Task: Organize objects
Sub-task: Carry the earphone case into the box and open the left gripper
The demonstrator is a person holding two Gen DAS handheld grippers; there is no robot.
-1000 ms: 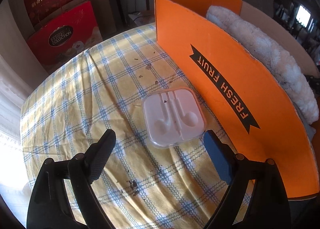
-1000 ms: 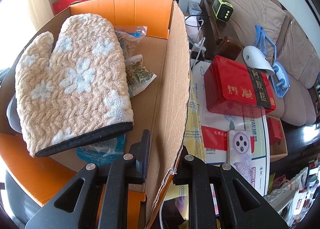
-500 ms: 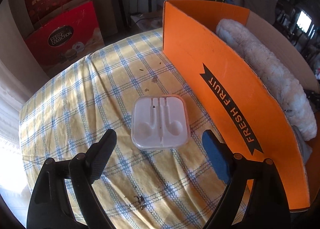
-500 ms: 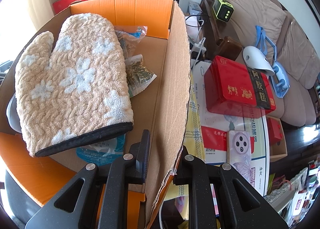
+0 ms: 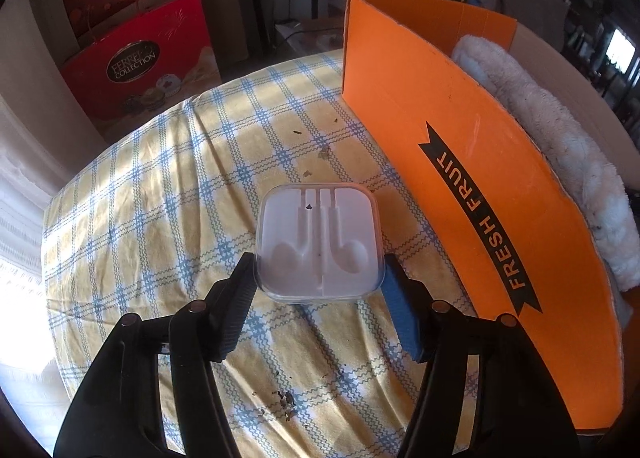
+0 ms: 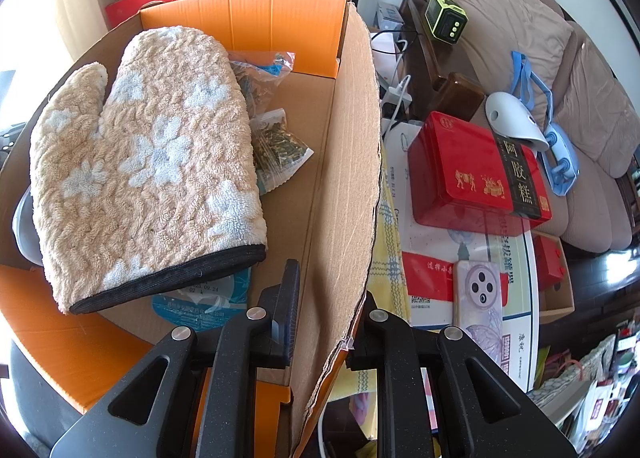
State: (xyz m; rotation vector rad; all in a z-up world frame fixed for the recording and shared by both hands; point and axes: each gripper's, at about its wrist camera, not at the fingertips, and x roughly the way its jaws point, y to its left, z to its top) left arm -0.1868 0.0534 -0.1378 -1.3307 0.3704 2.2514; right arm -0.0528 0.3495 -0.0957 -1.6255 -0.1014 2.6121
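Note:
A white plastic earphone case [image 5: 318, 244] sits between the fingers of my left gripper [image 5: 318, 278], which is shut on its near end, over the yellow-and-blue checked tablecloth [image 5: 160, 193]. The orange FRESH FRUIT cardboard box [image 5: 480, 193] stands just to the right. My right gripper [image 6: 326, 310] is shut on the box's right wall [image 6: 348, 161], one finger inside and one outside. Inside the box lie a beige oven mitt [image 6: 148, 161], snack packets [image 6: 280, 145] and a blue-printed pouch [image 6: 200, 306]. The mitt also shows in the left wrist view [image 5: 560, 161].
Red gift boxes [image 5: 140, 61] stand behind the table's far edge. Right of the box lie a red tin [image 6: 476, 173], a phone [image 6: 478, 290], a white iron-shaped object [image 6: 512, 121] and papers. A brown sofa [image 6: 520, 29] is beyond. Crumbs dot the cloth [image 5: 284, 406].
My left gripper has closed from wide open onto the earphone case, which now sits between its fingers. The right gripper and the box have not moved.

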